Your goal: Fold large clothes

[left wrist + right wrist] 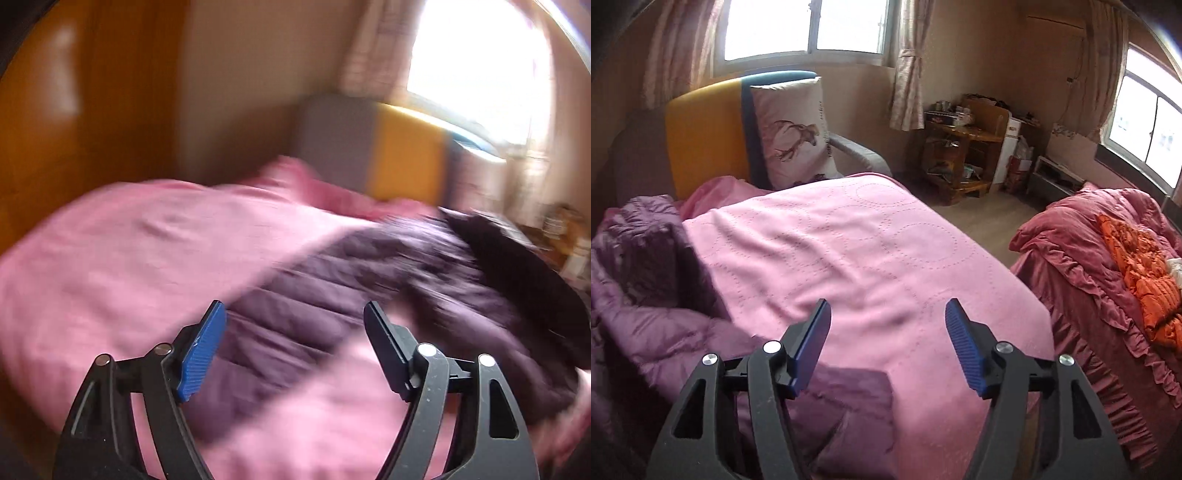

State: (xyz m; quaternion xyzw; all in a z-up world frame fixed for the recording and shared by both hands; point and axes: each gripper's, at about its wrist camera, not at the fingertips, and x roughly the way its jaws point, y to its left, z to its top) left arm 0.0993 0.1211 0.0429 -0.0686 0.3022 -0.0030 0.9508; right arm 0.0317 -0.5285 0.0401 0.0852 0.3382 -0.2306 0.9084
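Purple jacket (646,295) probably overhanging bed edge (1015,280), floor (982,218) open beyond

One purple quilted jacket (646,295) on one pink blanket (857,251). One deer-print pillow (792,133), two windows (809,26). One orange garment (1145,273) on a second bed (1082,266).
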